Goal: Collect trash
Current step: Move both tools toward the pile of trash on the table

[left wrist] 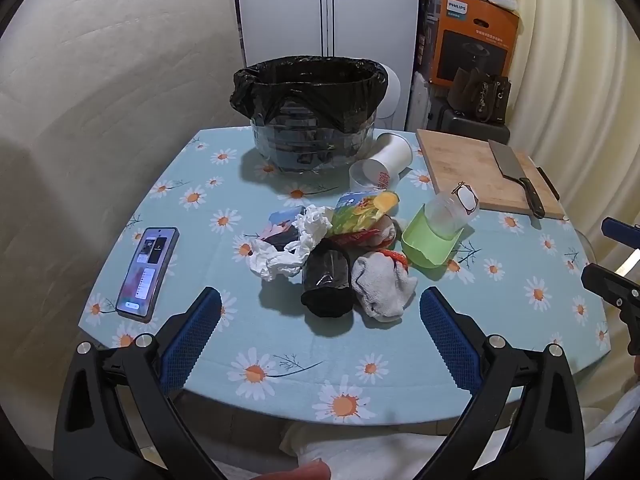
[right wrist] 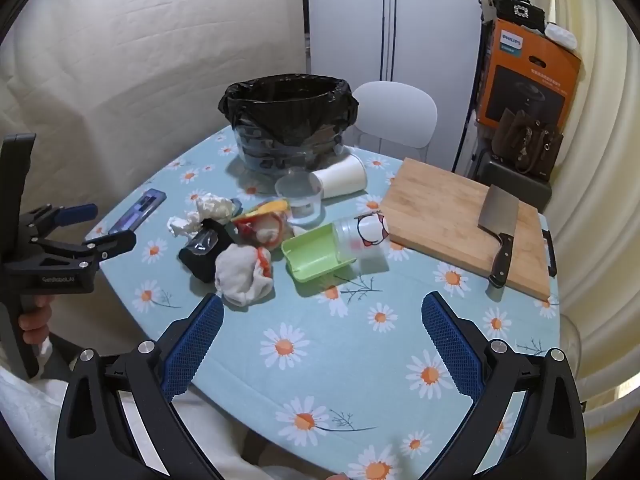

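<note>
Left wrist view puts the trash pile (left wrist: pixel 332 248) mid-table, just ahead of my left gripper (left wrist: pixel 320 332), jaws wide apart with nothing between them. I'd drop on the crumpled grey cloth (left wrist: pixel 382 286) first, since it lies nearest, pinch it high, then carry it to the black-lined bin (left wrist: pixel 308 112) behind. Right wrist view alone shows my right gripper (right wrist: pixel 322 338), jaws likewise apart and empty, and the white chair (right wrist: pixel 396 116) beyond the table (right wrist: pixel 340 380).

"PHILIPS" on the orange box (left wrist: pixel 476 38), "GenRobot.AI" on the left gripper (right wrist: pixel 76 224)
</note>
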`<control>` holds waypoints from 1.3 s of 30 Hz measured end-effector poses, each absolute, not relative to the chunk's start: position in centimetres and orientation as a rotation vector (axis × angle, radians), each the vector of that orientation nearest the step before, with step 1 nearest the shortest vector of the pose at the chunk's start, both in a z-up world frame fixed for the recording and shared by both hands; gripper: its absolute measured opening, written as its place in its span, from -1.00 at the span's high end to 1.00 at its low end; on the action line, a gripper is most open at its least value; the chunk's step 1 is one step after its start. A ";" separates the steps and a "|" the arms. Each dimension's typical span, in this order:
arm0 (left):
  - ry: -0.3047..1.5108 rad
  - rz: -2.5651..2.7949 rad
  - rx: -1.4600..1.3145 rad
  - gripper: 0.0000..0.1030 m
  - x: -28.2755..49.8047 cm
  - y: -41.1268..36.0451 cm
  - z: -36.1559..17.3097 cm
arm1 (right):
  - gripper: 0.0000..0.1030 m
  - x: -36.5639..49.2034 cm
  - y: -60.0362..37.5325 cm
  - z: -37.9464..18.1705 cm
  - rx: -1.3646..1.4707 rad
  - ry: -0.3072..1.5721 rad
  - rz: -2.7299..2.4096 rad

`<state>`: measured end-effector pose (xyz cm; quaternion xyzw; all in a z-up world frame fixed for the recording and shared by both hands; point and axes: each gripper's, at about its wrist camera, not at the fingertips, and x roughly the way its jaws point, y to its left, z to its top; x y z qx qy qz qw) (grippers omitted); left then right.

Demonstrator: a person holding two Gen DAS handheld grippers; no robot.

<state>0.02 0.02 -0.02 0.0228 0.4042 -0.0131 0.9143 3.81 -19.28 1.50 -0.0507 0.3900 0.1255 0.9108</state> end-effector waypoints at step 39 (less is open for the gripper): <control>0.843 -0.014 0.029 -0.89 -0.4 0.9 -0.3 | -0.85 4.5 -19.5 2.1 -0.183 0.796 0.228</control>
